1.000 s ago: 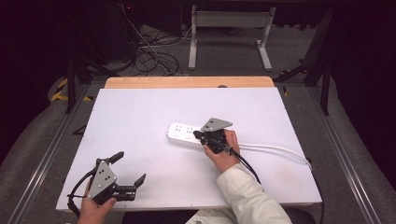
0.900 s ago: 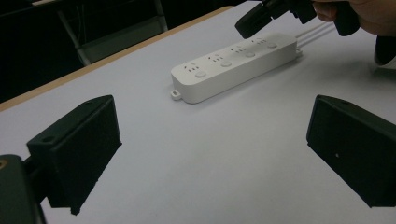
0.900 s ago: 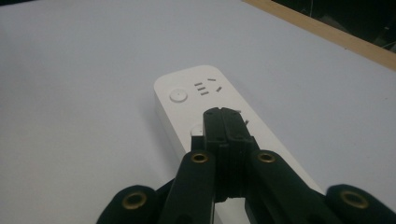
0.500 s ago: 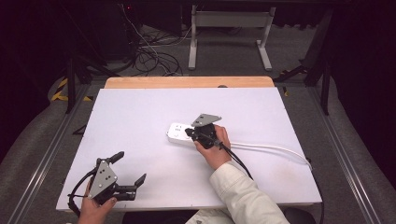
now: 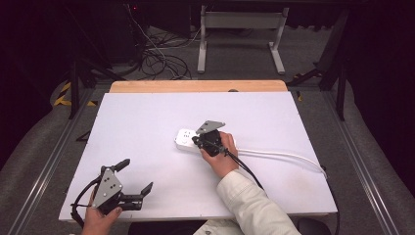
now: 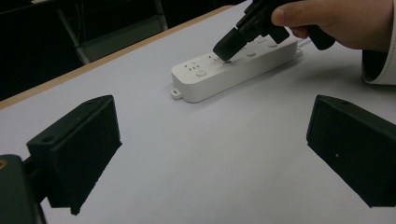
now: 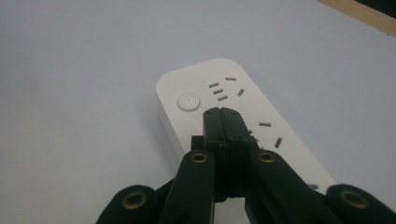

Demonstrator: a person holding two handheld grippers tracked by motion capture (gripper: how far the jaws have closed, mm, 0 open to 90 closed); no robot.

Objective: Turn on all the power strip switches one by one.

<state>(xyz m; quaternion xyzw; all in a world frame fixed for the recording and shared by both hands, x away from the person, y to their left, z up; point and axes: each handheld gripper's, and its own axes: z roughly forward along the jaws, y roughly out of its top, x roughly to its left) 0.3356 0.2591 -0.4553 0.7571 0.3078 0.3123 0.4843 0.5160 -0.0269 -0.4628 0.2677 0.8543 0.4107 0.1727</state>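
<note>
We see a white power strip (image 5: 188, 140) lying flat near the middle of the white table (image 5: 147, 122). Its white cord (image 5: 288, 156) runs off to the right. Our right gripper (image 5: 196, 141) has its jaws pressed tight together with nothing between them. The tip points down at the top of the strip, just behind a round button (image 7: 188, 101). Our left gripper (image 5: 137, 178) waits near the front left corner, jaws spread wide, holding nothing.
</note>
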